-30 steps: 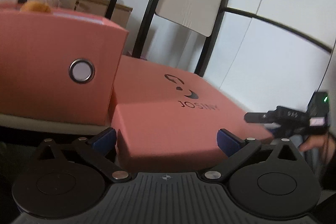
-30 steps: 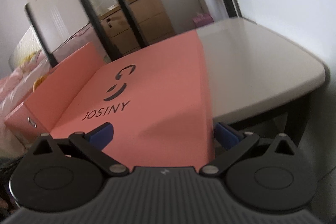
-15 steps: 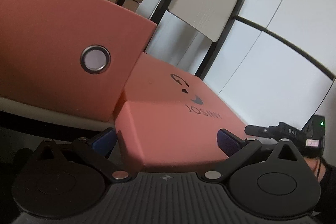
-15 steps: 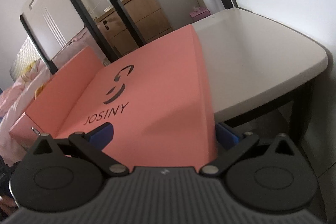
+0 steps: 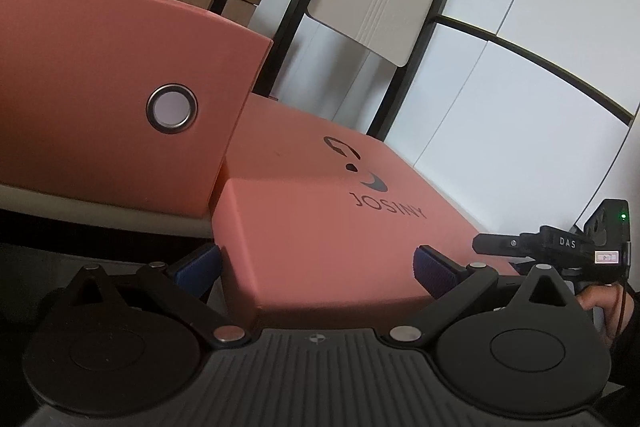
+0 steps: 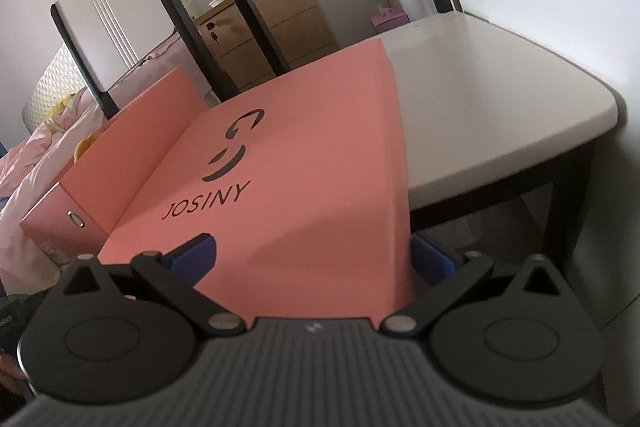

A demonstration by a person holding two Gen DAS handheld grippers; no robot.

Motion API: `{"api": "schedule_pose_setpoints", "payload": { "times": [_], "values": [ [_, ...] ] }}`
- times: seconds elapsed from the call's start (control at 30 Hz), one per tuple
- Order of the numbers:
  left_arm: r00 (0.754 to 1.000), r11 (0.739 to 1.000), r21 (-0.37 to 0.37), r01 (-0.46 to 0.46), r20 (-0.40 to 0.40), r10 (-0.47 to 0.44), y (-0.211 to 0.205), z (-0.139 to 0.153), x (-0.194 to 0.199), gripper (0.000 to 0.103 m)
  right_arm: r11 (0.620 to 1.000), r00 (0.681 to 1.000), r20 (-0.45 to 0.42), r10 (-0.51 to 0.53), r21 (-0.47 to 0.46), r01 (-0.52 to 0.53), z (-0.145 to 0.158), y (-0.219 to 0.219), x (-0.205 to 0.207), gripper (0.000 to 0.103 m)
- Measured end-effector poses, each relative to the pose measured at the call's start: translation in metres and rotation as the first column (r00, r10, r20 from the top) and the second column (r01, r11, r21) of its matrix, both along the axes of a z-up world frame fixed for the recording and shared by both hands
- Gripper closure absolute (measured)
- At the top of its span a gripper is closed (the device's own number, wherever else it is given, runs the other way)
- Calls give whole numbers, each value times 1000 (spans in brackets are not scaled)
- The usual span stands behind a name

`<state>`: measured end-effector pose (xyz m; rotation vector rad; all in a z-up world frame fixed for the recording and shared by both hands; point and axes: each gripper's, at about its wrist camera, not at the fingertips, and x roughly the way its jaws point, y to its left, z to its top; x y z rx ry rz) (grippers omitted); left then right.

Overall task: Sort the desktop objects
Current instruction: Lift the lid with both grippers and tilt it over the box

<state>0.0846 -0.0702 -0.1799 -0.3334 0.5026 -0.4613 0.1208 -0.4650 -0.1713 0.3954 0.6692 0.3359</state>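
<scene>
We hold the pink JOSINY lid [image 5: 320, 211] from both ends, left gripper [image 5: 316, 263] and right gripper [image 6: 312, 255] each clamped across a corner so it stays level; it sits on the desk [image 6: 500, 99], touching the open pink box [image 5: 100, 115], likely awaiting closure.

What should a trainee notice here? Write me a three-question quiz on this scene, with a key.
1. True or false: the JOSINY box lies between the fingers of both the left gripper and the right gripper.
2. What is set into the front of the taller pink box? A) a metal ring B) a rope handle C) a paper label
3. Fill in: the finger pads on the grippers are coloured ____.

Key: 1 true; 2 A; 3 blue.
</scene>
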Motion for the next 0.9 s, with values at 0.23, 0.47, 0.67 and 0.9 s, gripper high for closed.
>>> {"api": "schedule_pose_setpoints", "payload": {
  "times": [0.23, 0.47, 0.67, 0.9],
  "values": [
    [997, 995, -91, -43, -71, 36, 16, -8, 13, 0, 998, 1000, 13, 7, 59, -7, -5, -11, -4, 0],
    [968, 965, -254, -59, -249, -7, 28, -26, 46, 0, 950, 988, -148, -48, 299, 91, -32, -34, 25, 0],
    [974, 979, -205, 3, -222, -50, 13, -26, 52, 1, 934, 988, -153, -35, 347, 87, -39, -33, 32, 9],
    [973, 972, -232, 27, -216, -79, 13, -22, 51, 4, 914, 986, -165, 2, 400, 65, -37, -33, 29, 23]
  ]
}}
